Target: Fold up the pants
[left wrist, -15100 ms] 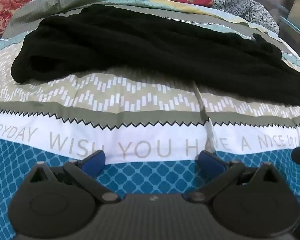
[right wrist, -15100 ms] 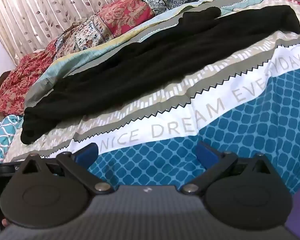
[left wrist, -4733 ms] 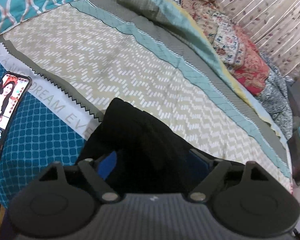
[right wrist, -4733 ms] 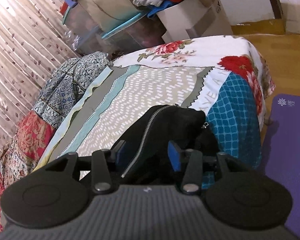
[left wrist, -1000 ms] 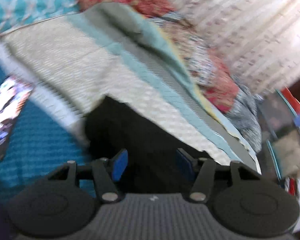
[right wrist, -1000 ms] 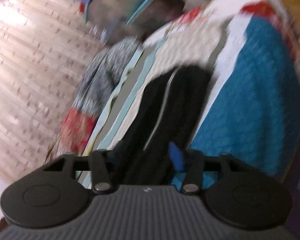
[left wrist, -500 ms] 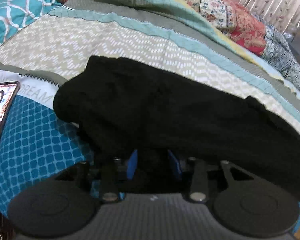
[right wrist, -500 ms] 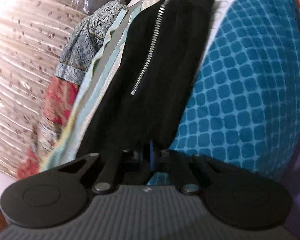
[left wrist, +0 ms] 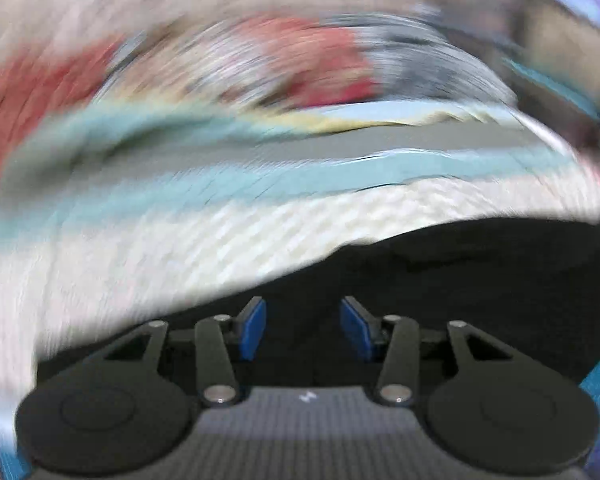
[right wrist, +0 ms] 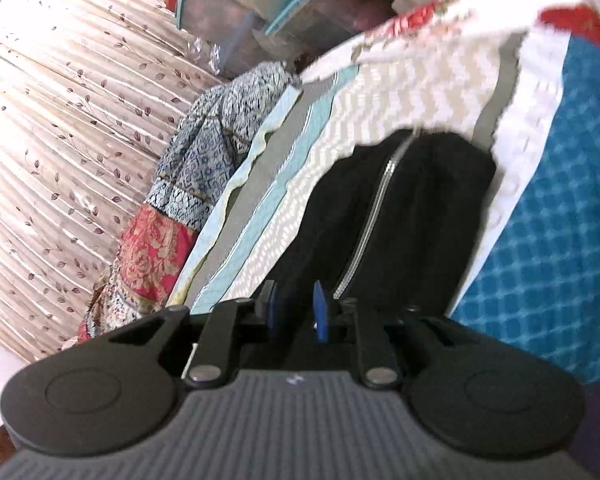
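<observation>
1. Right gripper (right wrist: 297, 306) first: its blue pads (right wrist: 320, 312) stand a narrow gap apart and the jaws are opening, with dark fabric between and under them; whether the pads press on it I cannot tell.
2. Straight ahead of that claw, the black knitted pants with a silver zip (right wrist: 396, 216) run away from it along their length. The zip line leads up and off toward the far end of the bundle, so the long axis points the same way as the fingers.
3. Left gripper (left wrist: 303, 330): blue pads (left wrist: 252, 330) parted and opening, black cloth (left wrist: 480, 272) beneath and spreading off to the right. No pinch shows; the view is badly smeared.
4. Judgement: both hands sit at the near end of the garment, so the next fold wants a fresh grip there, carried along that long axis.
5. The pants lie on the patchwork bedspread (right wrist: 420, 80), over the beige chevron band just beside the blue tiled band (right wrist: 560, 200) at the bed's near edge.
6. Further off: a blue-and-white patterned cloth (right wrist: 216, 136) and a red floral pillow (right wrist: 152, 252) along the far edge, then the pleated leaf-print curtain (right wrist: 60, 120). Nothing lies across the fold path.
</observation>
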Demonstrator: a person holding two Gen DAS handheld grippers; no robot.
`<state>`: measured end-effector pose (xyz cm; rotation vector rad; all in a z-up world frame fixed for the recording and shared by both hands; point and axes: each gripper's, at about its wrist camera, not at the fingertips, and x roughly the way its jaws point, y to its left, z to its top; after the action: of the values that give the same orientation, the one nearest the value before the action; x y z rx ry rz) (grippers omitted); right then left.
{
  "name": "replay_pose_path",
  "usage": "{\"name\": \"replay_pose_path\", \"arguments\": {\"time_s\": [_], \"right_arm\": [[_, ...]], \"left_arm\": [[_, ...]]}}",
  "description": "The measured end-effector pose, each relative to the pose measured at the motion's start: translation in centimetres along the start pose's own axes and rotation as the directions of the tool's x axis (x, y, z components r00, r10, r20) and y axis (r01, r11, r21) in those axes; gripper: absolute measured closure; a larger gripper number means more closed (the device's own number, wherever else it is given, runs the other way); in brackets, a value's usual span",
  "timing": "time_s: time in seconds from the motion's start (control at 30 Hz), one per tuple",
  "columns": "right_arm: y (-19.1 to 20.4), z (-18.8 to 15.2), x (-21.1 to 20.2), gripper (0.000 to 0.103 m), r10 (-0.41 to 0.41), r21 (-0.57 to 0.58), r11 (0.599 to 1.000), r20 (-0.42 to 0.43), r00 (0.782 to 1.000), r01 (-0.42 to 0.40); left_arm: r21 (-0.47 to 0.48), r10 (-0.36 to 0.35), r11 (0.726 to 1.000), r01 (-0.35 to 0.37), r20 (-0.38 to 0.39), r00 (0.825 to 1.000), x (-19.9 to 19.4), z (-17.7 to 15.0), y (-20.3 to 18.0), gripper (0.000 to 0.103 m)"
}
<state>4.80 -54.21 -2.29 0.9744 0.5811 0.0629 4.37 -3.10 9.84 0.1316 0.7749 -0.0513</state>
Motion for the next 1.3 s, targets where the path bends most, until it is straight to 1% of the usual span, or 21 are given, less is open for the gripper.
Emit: {"name": "replay_pose_path", "arguments": {"time_s": [0.03,0.1,0.2,0.27,0.33,0.4,0.5,0.53,0.57,0.6,0.63,0.7,0.77,0.8,0.87,0.93,1.0,1.03,1.1,1.2,1.3], "right_arm": [[-0.4,-0.6,0.2,0.078,0.001,0.008,1.000,-0.019,1.000,-0.001],[-0.9,-1.5,0.6,0.078,0.007,0.026,1.000,-0.049,0.999,-0.006],[-1.4,-2.1,0.8,0.077,0.013,0.039,0.999,-0.084,0.996,-0.010],[-1.3,-2.1,0.8,0.077,0.013,0.025,1.000,-0.100,0.995,-0.010],[-1.3,-1.9,0.8,0.076,0.014,0.025,1.000,-0.102,0.995,-0.011],[-1.6,-1.6,1.1,0.076,0.021,0.057,0.998,-0.098,0.995,-0.016],[-2.2,-1.6,1.6,0.076,0.047,0.114,0.993,-0.100,0.994,-0.036],[-2.3,-1.7,1.7,0.076,0.049,0.120,0.992,-0.102,0.994,-0.037],[-2.4,-1.7,1.8,0.077,0.049,0.117,0.992,-0.102,0.994,-0.037],[-2.3,-1.8,1.8,0.077,0.048,0.114,0.993,-0.102,0.994,-0.036],[-2.4,-1.8,1.7,0.077,0.048,0.113,0.993,-0.101,0.994,-0.037],[-2.4,-1.8,1.6,0.077,0.050,0.119,0.992,-0.100,0.994,-0.038],[-2.4,-1.7,1.3,0.075,0.056,0.135,0.990,-0.092,0.994,-0.043],[-2.4,-1.6,1.1,0.075,0.062,0.138,0.989,-0.078,0.995,-0.051],[-2.2,-1.3,0.9,0.075,0.071,0.126,0.990,-0.051,0.996,-0.065],[-2.3,-1.3,1.1,0.074,0.069,0.114,0.991,-0.046,0.997,-0.064],[-2.7,-1.5,1.8,0.076,0.041,0.119,0.992,-0.060,0.997,-0.033],[-3.0,-1.6,1.8,0.076,0.042,0.121,0.992,-0.060,0.997,-0.035],[-3.0,-1.4,1.5,0.076,0.054,0.128,0.991,-0.061,0.997,-0.045],[-2.9,-0.4,-0.5,0.071,0.050,0.098,0.994,0.011,0.999,-0.051],[-3.7,1.0,-3.2,0.067,0.028,0.088,0.995,0.127,0.992,-0.039]], "left_arm": [[0.110,-0.017,0.994,0.015,0.015,1.000,1.1,1.1,-2.2,0.060],[0.284,-0.061,0.957,0.051,0.029,0.998,3.3,2.5,-5.8,0.059],[0.430,-0.129,0.897,0.102,0.034,0.991,6.5,3.9,-9.2,0.060],[0.469,-0.179,0.871,0.148,0.021,0.984,8.3,4.4,-10.4,0.062],[0.479,-0.233,0.851,0.216,-0.024,0.972,9.9,4.6,-11.0,0.065],[0.491,-0.284,0.824,0.282,-0.072,0.956,11.1,4.4,-11.6,0.074],[0.523,-0.320,0.782,0.338,-0.129,0.939,12.3,3.7,-12.4,0.079],[0.531,-0.318,0.775,0.342,-0.140,0.938,12.7,3.6,-12.8,0.080],[0.541,-0.307,0.771,0.336,-0.147,0.940,13.4,3.4,-13.3,0.086],[0.554,-0.286,0.769,0.320,-0.150,0.946,14.1,3.3,-13.7,0.099],[0.566,-0.259,0.770,0.294,-0.143,0.955,14.6,3.3,-14.1,0.099],[0.574,-0.211,0.792,0.210,-0.066,0.975,14.7,3.4,-14.1,0.099],[0.531,-0.176,0.834,0.150,-0.001,0.984,14.5,4.5,-13.1,0.099],[0.477,-0.153,0.870,0.126,0.018,0.988,14.8,5.4,-12.2,0.099],[0.402,-0.113,0.911,0.090,0.033,0.993,15.5,6.5,-11.1,0.099],[0.412,-0.066,0.910,0.049,0.027,0.997,16.3,6.5,-11.7,0.099],[0.459,0.033,0.888,-0.030,0.001,0.999,17.6,5.7,-12.7,0.095],[0.474,0.054,0.880,-0.035,-0.028,0.998,18.2,5.1,-12.9,0.094],[0.464,0.049,0.886,-0.023,-0.044,0.998,17.7,4.2,-12.7,0.090],[0.440,0.030,0.898,-0.030,0.005,1.000,15.1,3.4,-11.8,0.070],[0.400,0.026,0.915,-0.049,0.062,0.998,11.8,3.2,-10.9,0.070]]}}
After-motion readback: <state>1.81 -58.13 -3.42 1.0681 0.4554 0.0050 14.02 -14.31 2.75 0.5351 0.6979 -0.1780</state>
